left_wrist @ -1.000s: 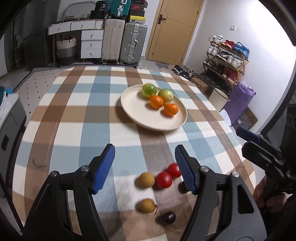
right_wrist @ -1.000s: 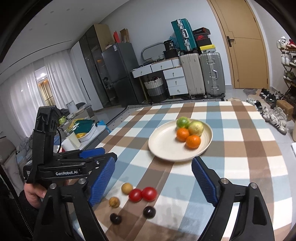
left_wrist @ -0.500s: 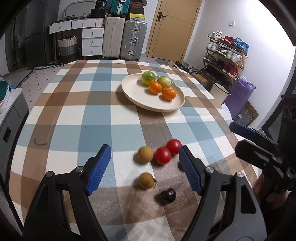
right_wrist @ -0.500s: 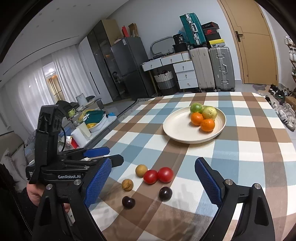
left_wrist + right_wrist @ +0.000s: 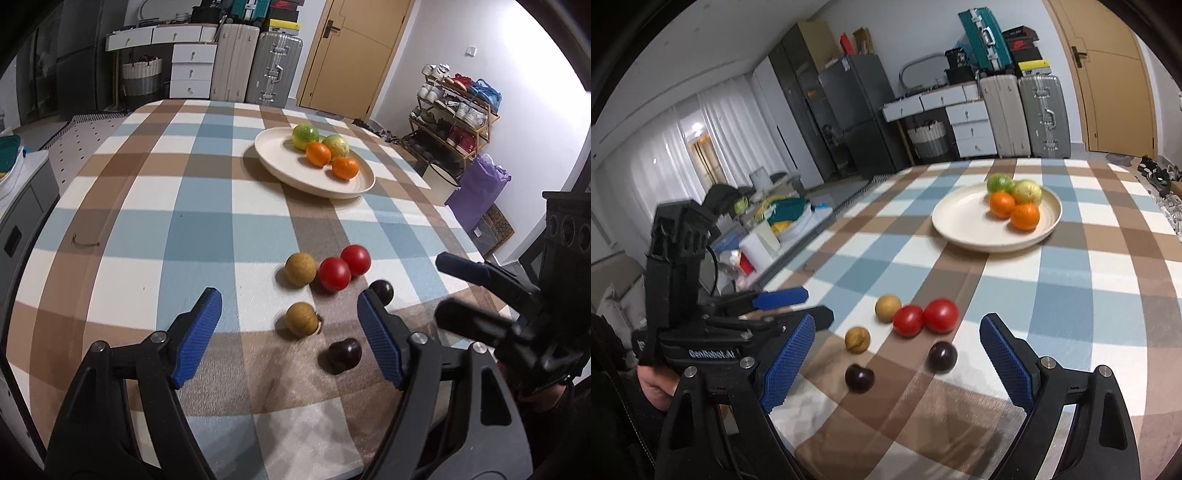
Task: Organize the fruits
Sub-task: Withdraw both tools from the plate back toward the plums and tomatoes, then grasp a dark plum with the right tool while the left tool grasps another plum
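Both grippers have dropped closer to the loose fruit; left gripper (image 5: 288,328) and right gripper (image 5: 897,354) gape wide, empty, angled downward at lower frame.

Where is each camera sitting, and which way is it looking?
Left wrist view: sits on the left gripper, looking forward and down over the checked tablecloth toward the plate; its own blue fingers show, and the right gripper at the right edge.
Right wrist view: sits on the right gripper, looking across the table toward the plate; its own fingers show, and the left gripper with a hand.
Both see the two red tomatoes and the plate.
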A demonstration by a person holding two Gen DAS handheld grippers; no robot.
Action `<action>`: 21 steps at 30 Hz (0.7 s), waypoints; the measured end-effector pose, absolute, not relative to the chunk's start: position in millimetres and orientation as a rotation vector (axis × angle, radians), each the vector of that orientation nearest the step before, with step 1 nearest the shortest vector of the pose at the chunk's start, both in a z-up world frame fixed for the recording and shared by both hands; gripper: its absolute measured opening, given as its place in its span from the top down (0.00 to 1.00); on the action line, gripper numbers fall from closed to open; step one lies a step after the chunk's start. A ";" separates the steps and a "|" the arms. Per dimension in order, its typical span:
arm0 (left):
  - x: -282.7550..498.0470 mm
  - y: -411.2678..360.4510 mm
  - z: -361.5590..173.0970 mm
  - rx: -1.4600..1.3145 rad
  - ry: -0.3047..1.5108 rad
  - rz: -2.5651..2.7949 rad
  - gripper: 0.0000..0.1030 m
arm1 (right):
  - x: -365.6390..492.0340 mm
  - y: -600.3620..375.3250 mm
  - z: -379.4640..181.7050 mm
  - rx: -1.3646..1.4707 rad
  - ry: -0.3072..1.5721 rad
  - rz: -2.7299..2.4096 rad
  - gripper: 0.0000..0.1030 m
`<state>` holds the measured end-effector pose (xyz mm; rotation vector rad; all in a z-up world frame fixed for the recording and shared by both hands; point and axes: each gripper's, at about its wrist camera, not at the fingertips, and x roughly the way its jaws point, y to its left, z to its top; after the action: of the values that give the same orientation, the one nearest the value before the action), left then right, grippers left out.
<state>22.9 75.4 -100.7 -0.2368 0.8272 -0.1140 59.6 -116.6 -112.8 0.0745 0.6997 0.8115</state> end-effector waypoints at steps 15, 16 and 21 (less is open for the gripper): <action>20.8 68.1 -115.3 -0.250 0.856 -0.150 0.28 | 64.0 -101.0 -144.5 -0.024 0.781 0.770 0.27; 21.5 67.7 -116.1 -0.252 0.858 -0.152 0.28 | 65.3 -101.4 -145.5 -0.019 0.784 0.767 0.29; 22.3 65.8 -121.4 -0.252 0.874 -0.161 0.28 | 74.5 -105.1 -149.7 0.023 0.811 0.744 0.41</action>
<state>22.3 65.8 -121.4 -0.2524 0.8742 -0.1613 74.5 -105.1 -149.7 0.0234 0.8111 0.7443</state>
